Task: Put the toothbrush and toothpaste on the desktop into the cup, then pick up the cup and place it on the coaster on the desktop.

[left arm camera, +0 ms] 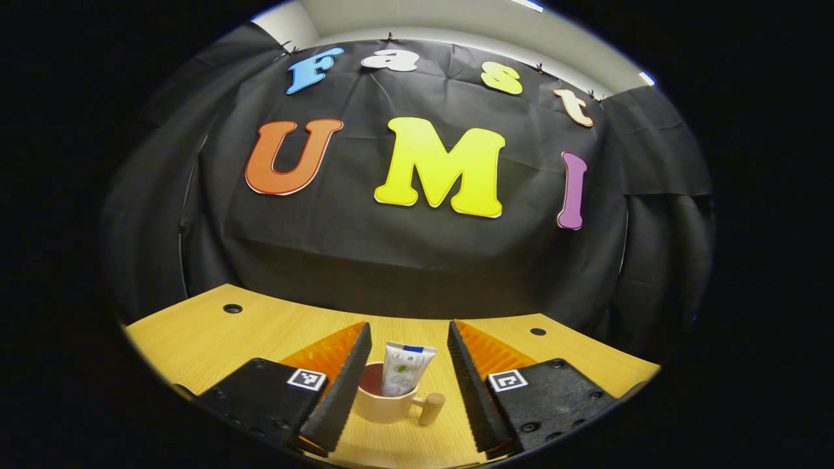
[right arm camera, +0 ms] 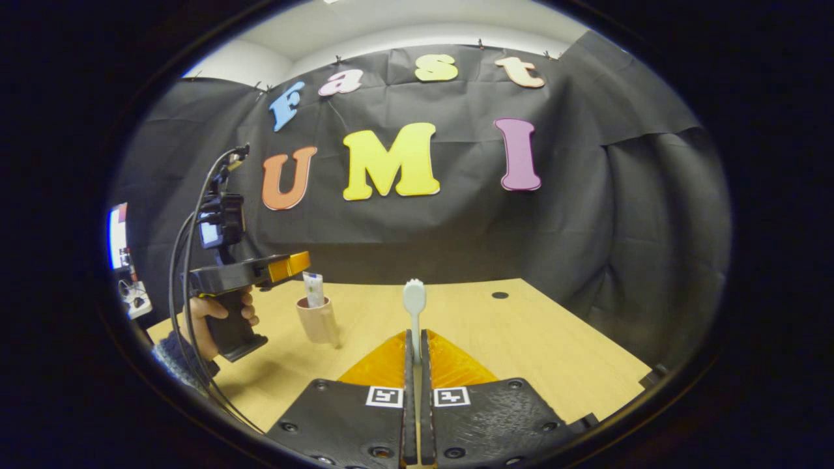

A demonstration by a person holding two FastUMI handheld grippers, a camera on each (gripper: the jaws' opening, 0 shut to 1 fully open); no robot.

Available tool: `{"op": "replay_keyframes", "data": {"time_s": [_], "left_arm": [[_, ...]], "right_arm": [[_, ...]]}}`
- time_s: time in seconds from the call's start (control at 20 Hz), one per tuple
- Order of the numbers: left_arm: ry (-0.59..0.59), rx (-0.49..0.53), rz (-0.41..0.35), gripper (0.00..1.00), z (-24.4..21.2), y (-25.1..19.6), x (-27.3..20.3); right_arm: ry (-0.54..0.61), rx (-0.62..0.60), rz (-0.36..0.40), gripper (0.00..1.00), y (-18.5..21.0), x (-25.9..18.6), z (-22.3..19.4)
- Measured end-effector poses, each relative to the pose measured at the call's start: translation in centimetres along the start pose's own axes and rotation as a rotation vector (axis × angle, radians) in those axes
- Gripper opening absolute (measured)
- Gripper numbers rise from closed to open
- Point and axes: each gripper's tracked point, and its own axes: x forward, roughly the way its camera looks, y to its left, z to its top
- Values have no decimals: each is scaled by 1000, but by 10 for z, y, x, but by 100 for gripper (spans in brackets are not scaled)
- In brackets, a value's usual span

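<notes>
In the right gripper view we see our right gripper at bottom centre, jaws clamped on the slim toothbrush, long axis upright, rounded bristled head topmost. At centre left the beige cup stands on the wood-grain desktop, a flat toothpaste tube upright inside. In the left gripper view our left gripper gapes wide around the cup, holding nothing; its peg handle points right.
</notes>
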Motion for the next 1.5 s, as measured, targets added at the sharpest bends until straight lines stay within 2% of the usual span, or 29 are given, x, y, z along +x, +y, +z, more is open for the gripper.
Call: {"op": "replay_keyframes", "data": {"time_s": [0.1, 0.15, 0.2, 0.4, 0.55, 0.8, 1.05, 1.2, 1.5], "left_arm": [[5, 35, 52, 83, -7, 16, -11], [2, 54, 83, 95, -9, 25, -16], [4, 61, 106, 98, -13, 32, -22], [31, 7, 103, 98, -31, 46, -48], [7, 66, 136, 98, -33, 70, -69], [38, 46, 152, 98, -50, 97, -102], [18, 10, 175, 98, -57, 115, -133], [13, 0, 187, 98, -58, 121, -142], [4, 1, 132, 98, -56, 113, -144]], "right_arm": [[-6, 4, 18, 2, 2, -1, 4], [-14, 7, 26, 2, 4, -1, 9], [-22, 9, 35, 2, 8, -2, 16], [-56, -23, 77, 2, 51, 37, 56], [-82, -28, 120, 2, 92, 58, 81], [-84, -34, 197, 2, 168, 93, 100], [-95, -21, 225, 2, 221, 132, 117], [-113, -4, 227, 2, 242, 157, 123], [-69, 33, 211, 3, 269, 210, 108]]}}
